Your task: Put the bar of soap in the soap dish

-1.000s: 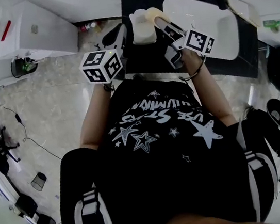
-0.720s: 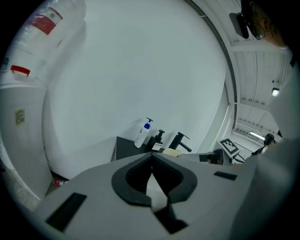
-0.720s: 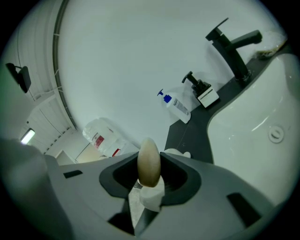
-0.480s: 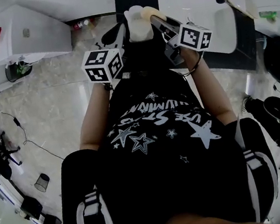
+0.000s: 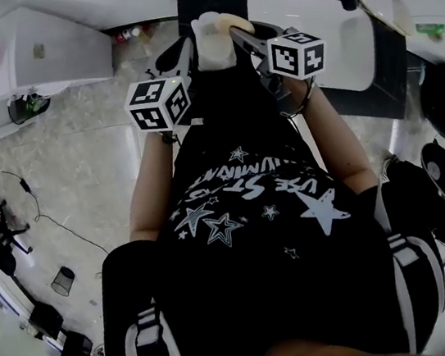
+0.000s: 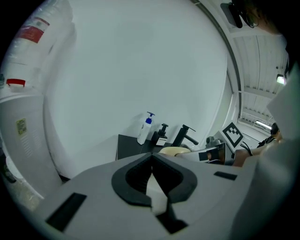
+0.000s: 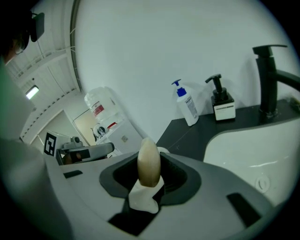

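Observation:
A cream oval bar of soap (image 7: 149, 161) stands on edge between the jaws of my right gripper (image 7: 149, 180), which is shut on it. In the head view the soap (image 5: 235, 22) sits at the tip of the right gripper (image 5: 248, 35), touching or just over a white soap dish (image 5: 210, 40). My left gripper (image 5: 192, 51) is shut on that dish, which shows edge-on as a white strip (image 6: 157, 192) between its jaws. Both grippers are held in the air beside the counter, tips close together. From the left gripper view the soap (image 6: 174, 151) peeks over the jaws.
A black counter (image 7: 187, 133) carries a white basin (image 7: 253, 150), a black tap (image 7: 267, 79), a white pump bottle with a blue top (image 7: 186, 107) and a black pump dispenser (image 7: 221, 104). A white appliance (image 5: 46, 50) stands left. The person's torso and legs fill the lower head view.
The right gripper has rolled, so its marker cube now faces more upward. Both grippers have sunk slightly and kept their hold on soap and dish.

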The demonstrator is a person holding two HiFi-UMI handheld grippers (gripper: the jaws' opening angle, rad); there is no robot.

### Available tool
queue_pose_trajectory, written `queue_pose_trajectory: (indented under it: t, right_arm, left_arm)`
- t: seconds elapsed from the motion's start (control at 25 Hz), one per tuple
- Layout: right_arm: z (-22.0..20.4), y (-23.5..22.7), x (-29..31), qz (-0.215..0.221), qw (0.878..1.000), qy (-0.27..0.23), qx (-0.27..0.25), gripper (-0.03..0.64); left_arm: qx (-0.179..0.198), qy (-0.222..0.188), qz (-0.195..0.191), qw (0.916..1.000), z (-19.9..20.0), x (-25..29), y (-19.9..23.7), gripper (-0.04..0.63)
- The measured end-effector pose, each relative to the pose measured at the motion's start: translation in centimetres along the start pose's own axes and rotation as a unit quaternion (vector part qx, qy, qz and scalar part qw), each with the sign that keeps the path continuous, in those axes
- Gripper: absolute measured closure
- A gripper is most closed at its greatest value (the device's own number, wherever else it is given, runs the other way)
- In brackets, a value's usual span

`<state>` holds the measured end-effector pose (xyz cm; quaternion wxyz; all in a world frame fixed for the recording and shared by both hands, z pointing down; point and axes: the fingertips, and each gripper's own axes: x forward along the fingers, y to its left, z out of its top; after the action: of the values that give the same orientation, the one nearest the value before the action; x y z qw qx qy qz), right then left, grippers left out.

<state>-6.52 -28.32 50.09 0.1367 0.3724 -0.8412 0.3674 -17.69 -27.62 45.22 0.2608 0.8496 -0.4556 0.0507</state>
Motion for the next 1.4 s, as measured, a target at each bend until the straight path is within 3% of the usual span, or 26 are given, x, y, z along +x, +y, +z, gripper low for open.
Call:
queue_pose_trajectory:
  t: [0.24, 0.4, 0.52, 0.84, 1.04, 1.4]
  right_arm:
    - [-0.5, 0.1, 1.3, -0.004, 0.993, 0.056, -0.101, 0.492]
    - [-0.4, 0.8, 1.9, -0.023, 0.969, 0.095, -0.225, 0.492]
    - [-0.6, 1.3, 2.4, -0.026, 0.949, 0.119, -0.290, 0.492]
    - [-1.7, 1.7, 3.4, -0.047, 0.886, 0.176, -0.427, 0.492]
    - [-2.5, 1.8, 3.9, -0.080, 0.836, 0.217, -0.497, 0.492]
    - [-2.4, 2.4, 4.0, -0.138, 0.755, 0.276, -0.579, 0.492]
  left_arm:
    - [-0.002, 0.007, 0.013, 0.9999, -0.2, 1.0, 0.3, 0.583]
    - [0.001, 0.012, 0.014, 0.9998, -0.2, 1.5, 0.2, 0.583]
    - [0.004, 0.014, 0.014, 0.9998, -0.2, 2.0, -0.1, 0.583]
    - [0.002, 0.023, 0.018, 0.9996, -1.1, 2.7, 0.0, 0.583]
    - [0.002, 0.026, 0.019, 0.9995, -1.4, 2.8, 0.2, 0.583]
    - [0.001, 0.025, 0.015, 0.9996, -1.4, 2.3, 0.7, 0.583]
